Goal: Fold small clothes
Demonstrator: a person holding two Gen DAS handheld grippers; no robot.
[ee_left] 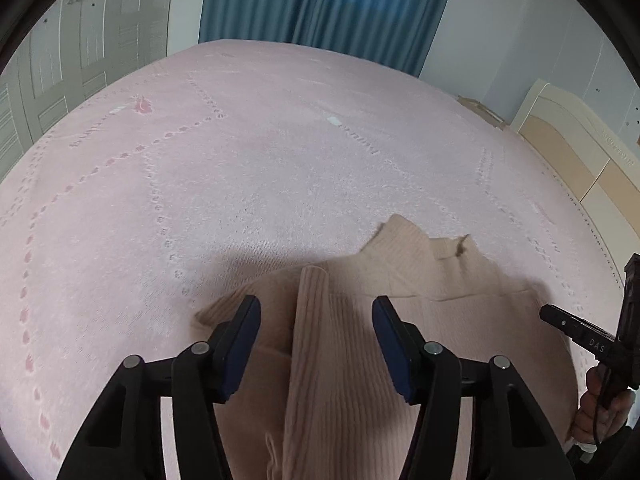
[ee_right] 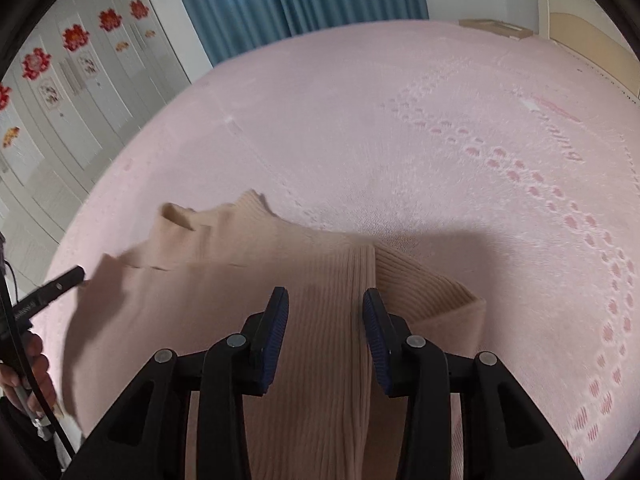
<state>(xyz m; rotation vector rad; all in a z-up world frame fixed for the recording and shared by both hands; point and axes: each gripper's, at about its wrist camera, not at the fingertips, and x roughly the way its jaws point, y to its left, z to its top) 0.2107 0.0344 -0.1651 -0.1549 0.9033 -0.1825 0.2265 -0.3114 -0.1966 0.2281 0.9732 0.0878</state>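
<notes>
The beige ribbed sweater (ee_left: 352, 360) is lying near the pink bedspread's (ee_left: 240, 160) near edge, collar pointing away. Both the left gripper (ee_left: 316, 344) and right gripper (ee_right: 325, 334) are hovering spread, empty, each straddling a folded-in sleeve running lengthwise.

A: Soft, even daylight; the pink patterned bedspread (ee_left: 280, 152) looks washed out, without glare.

B: A soft-edged dark shadow lies on it just beyond the beige ribbed knit sweater (ee_right: 320, 320).

A: Fisheye bends the edges, corners are black. The sweater's left edge smears in the right view.
</notes>
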